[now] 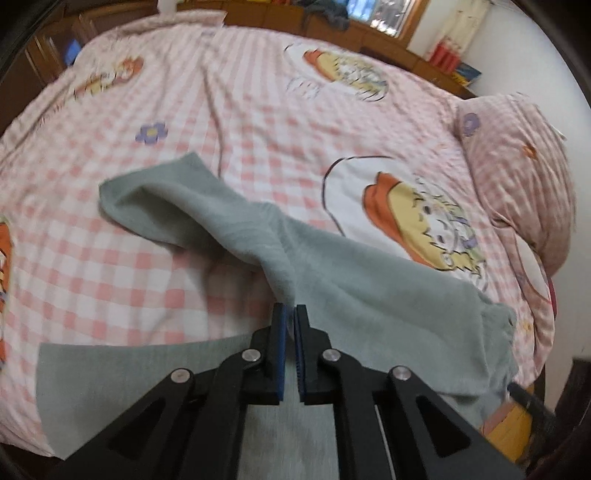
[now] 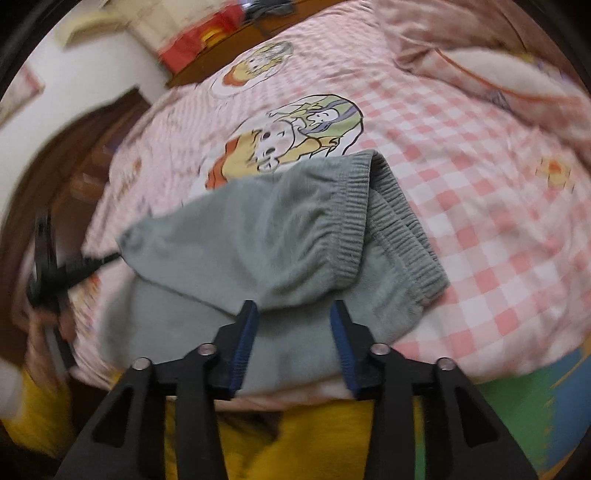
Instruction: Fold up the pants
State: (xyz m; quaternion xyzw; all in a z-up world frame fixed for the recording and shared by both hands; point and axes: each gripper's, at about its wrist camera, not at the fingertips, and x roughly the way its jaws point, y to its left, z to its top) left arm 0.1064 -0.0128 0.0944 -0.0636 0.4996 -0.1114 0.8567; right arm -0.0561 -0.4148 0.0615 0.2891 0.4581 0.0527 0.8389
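Observation:
Grey-green pants (image 1: 369, 295) lie on a pink checked bedsheet (image 1: 258, 122). One leg (image 1: 166, 199) is lifted off the sheet and casts a shadow under it. My left gripper (image 1: 290, 314) is shut on a fold of this leg at its tips. In the right wrist view the ribbed waistband (image 2: 354, 221) is doubled over the flat part of the pants (image 2: 295, 347). My right gripper (image 2: 294, 308) stands open at the near fold edge, and its pads do not press the cloth. The left gripper (image 2: 70, 269) shows at the pants' left corner.
A pink checked pillow (image 1: 517, 177) lies at the bed's right side. Wooden furniture (image 1: 332, 26) runs along the far edge. A person's yellow clothing (image 2: 295, 443) fills the near bottom of the right wrist view, with a green and blue mat (image 2: 517, 413) beside it.

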